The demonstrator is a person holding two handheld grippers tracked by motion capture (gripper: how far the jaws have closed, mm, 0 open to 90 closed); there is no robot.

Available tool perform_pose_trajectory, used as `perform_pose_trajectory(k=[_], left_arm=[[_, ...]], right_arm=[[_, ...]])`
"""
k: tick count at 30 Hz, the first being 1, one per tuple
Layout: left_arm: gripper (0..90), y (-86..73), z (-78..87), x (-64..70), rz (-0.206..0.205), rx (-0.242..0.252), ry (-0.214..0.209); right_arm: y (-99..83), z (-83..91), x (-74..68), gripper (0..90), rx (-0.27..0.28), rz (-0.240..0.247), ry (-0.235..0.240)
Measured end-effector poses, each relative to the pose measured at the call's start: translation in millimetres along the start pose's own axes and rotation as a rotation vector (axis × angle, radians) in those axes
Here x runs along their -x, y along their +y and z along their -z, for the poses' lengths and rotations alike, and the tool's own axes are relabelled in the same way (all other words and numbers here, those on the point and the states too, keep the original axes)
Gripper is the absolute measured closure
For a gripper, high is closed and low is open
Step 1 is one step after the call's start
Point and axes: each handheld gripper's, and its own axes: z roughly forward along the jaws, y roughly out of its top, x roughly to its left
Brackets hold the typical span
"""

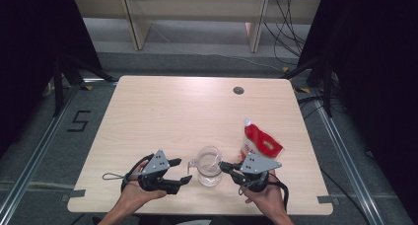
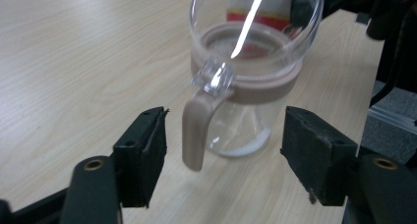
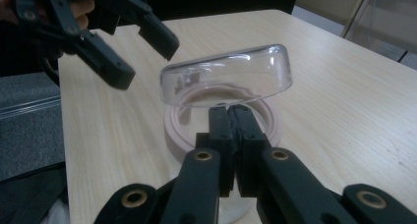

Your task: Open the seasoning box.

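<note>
Here, clear glass jug (image 1: 209, 167) at near table (image 1: 162, 111) edge. Right gripper (image 3: 229, 117) pinches hinged lid (image 3: 227, 75); left gripper (image 2: 223, 150) gapes around beige handle (image 2: 197, 130). Smooth, brittle, likely slippery: take handle, squeeze gently.

Black numeral 5 (image 1: 79, 121) marked on the grey floor (image 1: 44, 136) left of the table, pouch print unreadable
</note>
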Motion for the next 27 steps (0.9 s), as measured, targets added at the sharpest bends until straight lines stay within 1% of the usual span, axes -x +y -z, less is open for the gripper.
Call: perform_pose_trajectory(k=[1, 2, 3, 5, 6, 7, 8, 10, 11, 12, 13, 14, 15, 16, 17, 18, 19, 20, 22, 23, 24, 25, 27], left_arm=[[30.9, -3.6, 0.5, 1.0, 0.025, -0.009, 0.018], [29.2, -9.4, 0.8, -1.1, 0.025, -0.016, 0.035], [28.5, -11.8, 2.2, -2.5, 0.026, -0.029, 0.035], [27.9, -14.6, 2.7, -3.2, 0.028, -0.023, 0.042], [25.4, -16.6, 3.8, -4.8, 0.025, -0.029, 0.043], [24.2, -20.4, 5.2, -7.4, 0.036, -0.028, 0.057], [23.2, -22.1, 5.3, -7.4, 0.058, -0.022, 0.061], [22.9, -24.3, 5.1, -9.3, 0.056, -0.019, 0.063], [23.1, -25.6, 5.7, -9.5, 0.059, -0.023, 0.064], [22.7, -27.5, 4.8, -10.3, 0.06, -0.022, 0.061], [21.9, -27.8, 5.4, -10.7, 0.051, -0.046, 0.069], [21.9, -28.6, 4.2, -10.3, 0.059, -0.048, 0.064], [21.5, -29.3, 3.5, -10.2, 0.056, -0.046, 0.065], [21.6, -30.3, 2.2, -9.5, 0.046, -0.046, 0.053], [21.6, -30.3, 2.2, -9.5, 0.046, -0.046, 0.053], [21.6, -30.1, 2.0, -8.6, 0.051, -0.054, 0.048], [21.6, -29.8, 2.2, -8.2, 0.041, -0.061, 0.053], [21.7, -29.8, 1.8, -8.7, 0.035, -0.056, 0.044], [21.8, -30.7, 2.4, -9.3, 0.042, -0.055, 0.042], [21.8, -30.7, 2.8, -10.1, 0.037, -0.06, 0.044], [21.8, -30.6, 2.9, -11.3, 0.026, -0.067, 0.046], [21.9, -31.3, 1.6, -10.4, 0.043, -0.052, 0.048], [22.2, -31.9, 2.4, -11.4, 0.044, -0.069, 0.049]], right_arm=[[1.0, -1.2, -1.2, 88.7, 0.01, -0.001, 0.001], [3.5, -0.5, -1.0, 88.7, -0.002, 0.002, 0.008], [4.1, -2.1, -1.8, 88.6, 0.015, 0.004, 0.004], [4.9, -2.6, -2.2, 88.6, 0.019, 0.0, 0.007], [6.7, -3.5, -2.5, 88.6, 0.017, 0.004, 0.011], [7.5, -3.3, -3.1, 88.6, 0.011, -0.003, 0.012], [8.6, -4.5, -2.9, 88.6, 0.022, 0.012, 0.014], [9.5, -5.1, -3.5, 88.6, 0.021, 0.017, 0.019], [10.5, -6.8, -5.3, 88.6, 0.034, 0.013, 0.015], [12.9, -8.2, -7.2, 88.4, 0.04, 0.018, 0.025], [13.8, -8.6, -8.1, 88.4, 0.035, 0.024, 0.026], [13.8, -8.6, -8.1, 88.4, 0.035, 0.024, 0.026], [15.8, -8.6, -10.6, 88.3, 0.022, 0.012, 0.039], [16.6, -10.1, -10.5, 88.3, 0.036, 0.024, 0.029], [17.2, -10.8, -12.6, 88.3, 0.04, 0.011, 0.03], [18.4, -11.4, -11.2, 87.9, 0.036, 0.035, 0.043], [18.4, -11.4, -11.2, 87.9, 0.036, 0.035, 0.043], [19.7, -12.6, -12.2, 87.9, 0.037, 0.035, 0.044], [20.2, -13.3, -12.4, 87.9, 0.038, 0.037, 0.045], [21.2, -14.3, -11.1, 87.8, 0.048, 0.066, 0.042], [21.6, -14.5, -12.7, 87.8, 0.038, 0.047, 0.054], [22.0, -16.2, -14.3, 87.9, 0.052, 0.04, 0.048], [24.3, -18.1, -16.9, 87.6, 0.049, 0.039, 0.055]])
